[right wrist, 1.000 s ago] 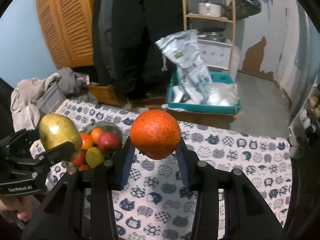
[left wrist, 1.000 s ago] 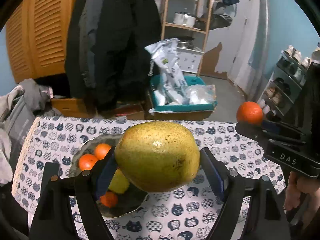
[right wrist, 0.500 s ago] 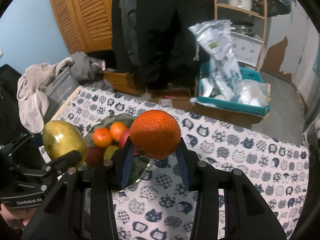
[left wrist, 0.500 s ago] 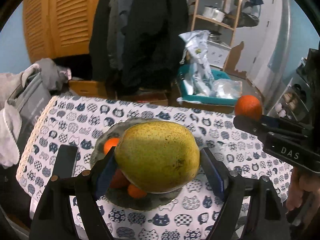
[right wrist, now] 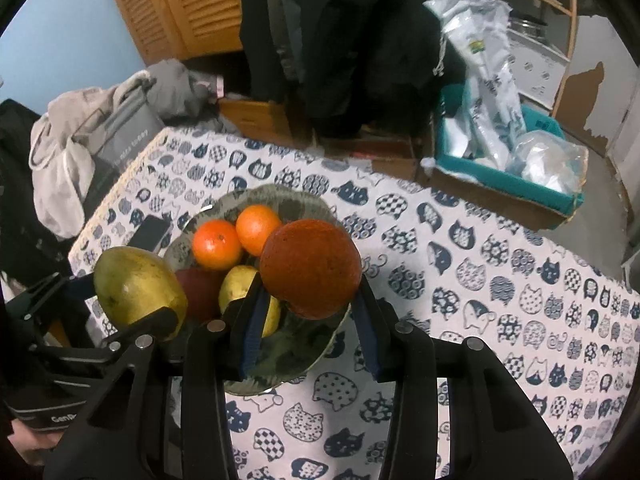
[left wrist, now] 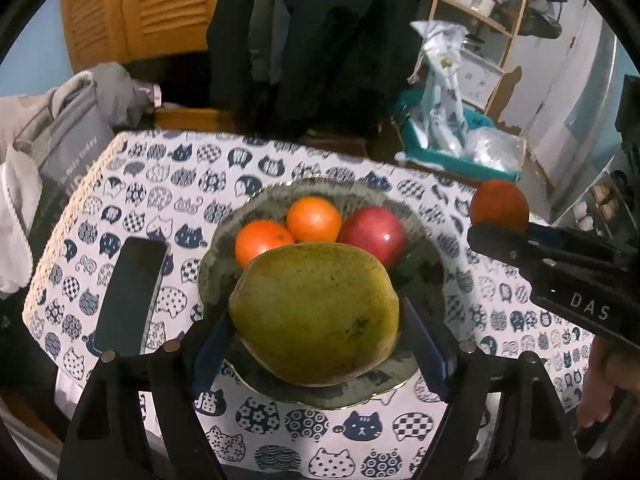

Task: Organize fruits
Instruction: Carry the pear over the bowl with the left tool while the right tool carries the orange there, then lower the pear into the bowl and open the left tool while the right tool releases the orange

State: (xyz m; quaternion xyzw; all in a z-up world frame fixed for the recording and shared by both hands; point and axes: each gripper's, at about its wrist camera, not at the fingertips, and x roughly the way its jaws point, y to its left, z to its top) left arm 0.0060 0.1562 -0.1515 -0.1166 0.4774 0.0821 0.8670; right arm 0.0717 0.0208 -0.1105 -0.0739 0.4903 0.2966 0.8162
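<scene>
My left gripper is shut on a large green-yellow pear and holds it above the near part of a grey plate. The pear also shows in the right wrist view. On the plate lie two small oranges, a red apple and a small yellow fruit. My right gripper is shut on a big orange above the plate's right rim. This orange shows at the right in the left wrist view.
A dark phone lies left of the plate on the cat-print tablecloth. A grey bag with clothes sits at the table's far left. A teal box with plastic bags and a wooden shelf stand behind.
Both grippers moved forward and tilted down over the plate, still holding their fruits. The plate and its fruits now sit closer and more central in both views.
</scene>
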